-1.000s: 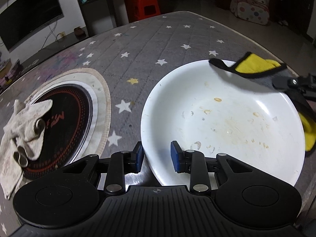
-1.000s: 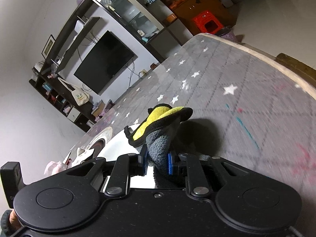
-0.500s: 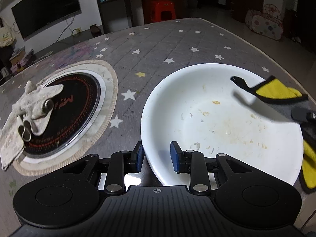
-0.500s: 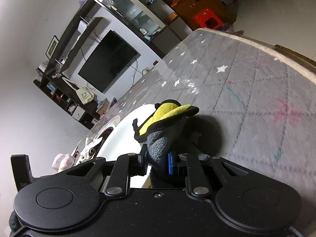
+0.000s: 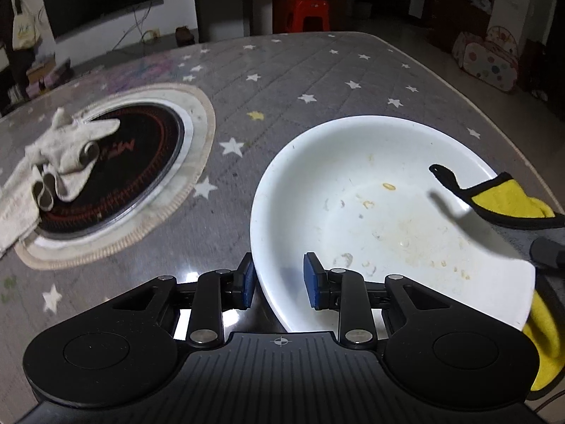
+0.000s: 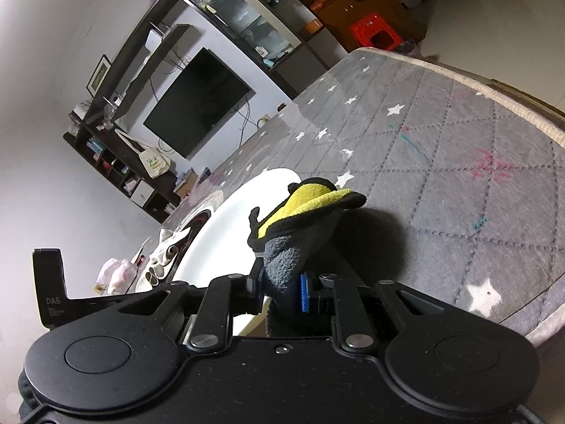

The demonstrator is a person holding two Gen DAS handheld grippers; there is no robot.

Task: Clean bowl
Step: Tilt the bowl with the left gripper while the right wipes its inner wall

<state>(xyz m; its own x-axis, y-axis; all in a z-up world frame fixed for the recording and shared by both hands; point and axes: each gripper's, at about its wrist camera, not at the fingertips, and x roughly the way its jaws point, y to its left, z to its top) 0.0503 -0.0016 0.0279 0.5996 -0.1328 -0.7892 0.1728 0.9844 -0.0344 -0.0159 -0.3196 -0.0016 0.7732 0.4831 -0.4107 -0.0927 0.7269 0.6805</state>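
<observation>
Bowl (image 5: 370,190): white, wide and shallow, resting on the grey star-patterned table cover (image 5: 300,70), on the right half of the left wrist view. Its inner surface carries yellowish smears and small dried food specks, most of them around the centre and toward the near right.

Left gripper (image 5: 279,284): fingers apart, with the bowl's near rim passing between the two blue pads (image 5: 311,282). The left pad sits outside the rim and the right pad sits over the inside of the bowl. Whether either pad touches the rim cannot be told.

Right gripper (image 6: 280,291): clamped on a cleaning cloth (image 6: 293,233), grey fleece on one face and yellow on the other, edged with black binding. The cloth stands up out of the jaws and folds over at the top, yellow side up. In the left wrist view the same cloth comes in from the right edge, and its black-edged corner reaches over the bowl's right rim, casting a shadow on the inner surface. Contact between the cloth and the bowl cannot be confirmed.

Other items: a round black induction cooktop (image 5: 116,176) with red ring markings sits on a pale round mat (image 5: 197,134) to the left of the bowl, well apart from it. A crumpled off-white rag (image 5: 60,155) lies across the cooktop's left side
</observation>
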